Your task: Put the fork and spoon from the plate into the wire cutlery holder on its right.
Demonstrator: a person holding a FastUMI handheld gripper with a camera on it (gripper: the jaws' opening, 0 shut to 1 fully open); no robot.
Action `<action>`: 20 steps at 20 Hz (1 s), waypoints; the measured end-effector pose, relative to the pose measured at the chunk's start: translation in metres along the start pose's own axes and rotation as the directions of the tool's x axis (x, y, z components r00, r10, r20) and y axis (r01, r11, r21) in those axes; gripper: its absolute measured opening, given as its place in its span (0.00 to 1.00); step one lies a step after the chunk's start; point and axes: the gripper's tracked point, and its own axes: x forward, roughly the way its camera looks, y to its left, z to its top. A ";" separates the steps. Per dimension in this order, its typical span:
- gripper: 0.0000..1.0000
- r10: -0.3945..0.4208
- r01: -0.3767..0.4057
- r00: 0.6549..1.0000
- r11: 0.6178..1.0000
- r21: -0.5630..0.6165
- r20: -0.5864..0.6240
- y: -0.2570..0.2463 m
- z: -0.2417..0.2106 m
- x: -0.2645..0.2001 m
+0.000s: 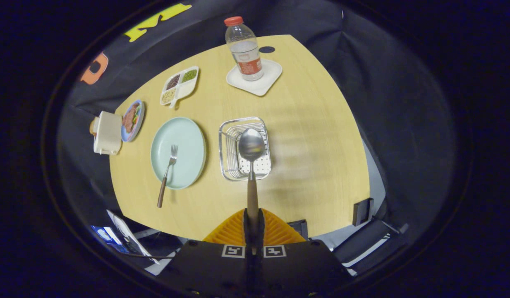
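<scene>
Orange-fingered gripper clamped on wooden-handled steel spoon; long axis straight ahead, bowl over square chrome wire cutlery holder; wooden-handled fork on pale green plate, ahead-left.

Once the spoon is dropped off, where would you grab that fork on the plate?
A judgement: take the silver fork with the wooden handle by its brown handle end, which sticks out past the rim of the pale green round plate over the table. Come from above, jaws straddling the handle. The gripper is now shut on the wooden-handled spoon.
</scene>
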 end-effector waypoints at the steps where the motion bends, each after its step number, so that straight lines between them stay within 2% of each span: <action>1: 0.02 -0.010 0.010 1.000 1.000 0.006 0.010 -0.001 0.002 0.001; 4: 0.10 -0.004 0.004 0.999 1.000 0.009 0.045 0.004 0.014 0.000; 11: 0.87 -0.054 0.075 0.973 0.994 -0.085 0.226 0.025 0.045 -0.032; 15: 0.96 -0.027 0.069 0.963 0.986 -0.151 0.269 0.067 0.038 -0.044; 20: 0.97 0.029 0.018 0.968 0.982 -0.187 0.248 0.131 0.011 -0.025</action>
